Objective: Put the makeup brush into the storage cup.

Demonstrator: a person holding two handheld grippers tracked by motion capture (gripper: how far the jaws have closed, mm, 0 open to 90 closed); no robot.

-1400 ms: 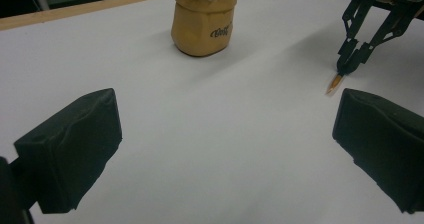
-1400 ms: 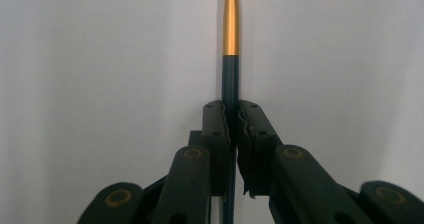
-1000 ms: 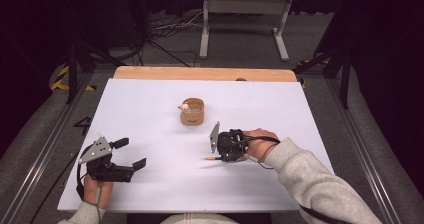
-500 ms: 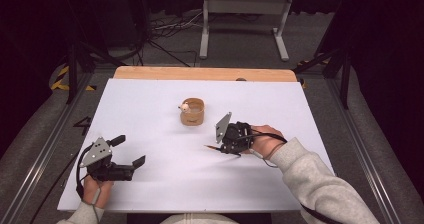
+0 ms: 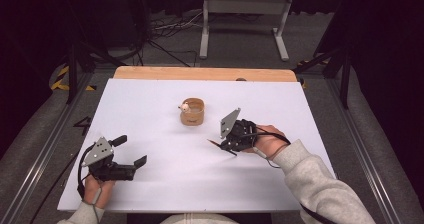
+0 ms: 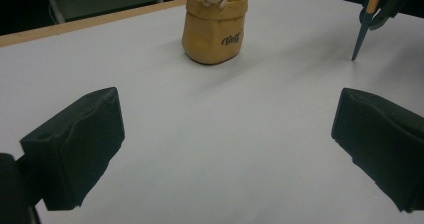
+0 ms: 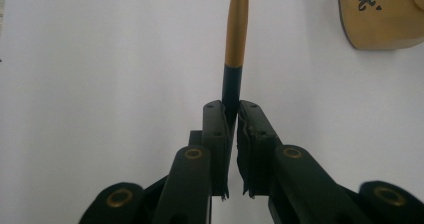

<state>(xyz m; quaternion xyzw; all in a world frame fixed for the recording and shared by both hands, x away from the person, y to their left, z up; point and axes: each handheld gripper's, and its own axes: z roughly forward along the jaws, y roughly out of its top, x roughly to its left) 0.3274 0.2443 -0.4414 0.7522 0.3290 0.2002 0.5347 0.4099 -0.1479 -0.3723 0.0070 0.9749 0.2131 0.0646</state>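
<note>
Pen-holding is the work we see here, set on a white table [image 5: 165, 184] with a wooden strip along its far edge. Largest of what lies on it is the tan pouch-shaped cup [image 5: 192, 112], standing upright near the table's middle, toward the far side; it bears dark script lettering on its front, and a small white figure [image 5: 184, 106] peeks over its rim — what else sits inside the cup we cannot tell. Our left gripper [image 5: 131, 151] rests near the table's front left corner, well apart from the cup, its jaws spread wide with nothing between them; in the left gripper view the cup [image 6: 215, 26] stands ahead of those jaws on bare table. Our right gripper [image 5: 226, 146] hangs just right of the cup and a little nearer to us, jaws drawn close together and clamped on the pen [image 7: 235, 39] — a slim thing, dark at the gripped end and gold farther out. In the left gripper view the pen [image 6: 361, 33] points its dark tip down toward the table, clear of the cup.
</note>
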